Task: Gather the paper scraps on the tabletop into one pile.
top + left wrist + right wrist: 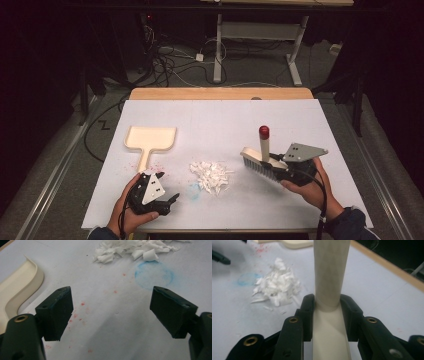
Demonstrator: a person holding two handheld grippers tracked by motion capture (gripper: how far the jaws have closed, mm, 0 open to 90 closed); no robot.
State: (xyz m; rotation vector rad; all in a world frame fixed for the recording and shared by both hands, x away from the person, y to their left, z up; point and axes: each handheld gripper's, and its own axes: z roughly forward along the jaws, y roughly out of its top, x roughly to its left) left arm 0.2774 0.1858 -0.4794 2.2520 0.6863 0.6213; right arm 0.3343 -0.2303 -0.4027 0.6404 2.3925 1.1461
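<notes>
A brush with a cream handle and red tip stands nearly upright at the right of the table, bristles low. My right gripper is shut on its handle, which runs up between the jaws of that gripper. A pile of white paper scraps lies mid-table, left of the brush. A cream dustpan lies flat at the left, handle toward me. My left gripper hovers by that handle, open with nothing between its jaws; the dustpan's rim shows to its left.
A white sheet covers the table, with a wooden edge at the far side. A faint blue ring and red specks mark the sheet near the scraps. Cables and another table's legs are on the floor beyond.
</notes>
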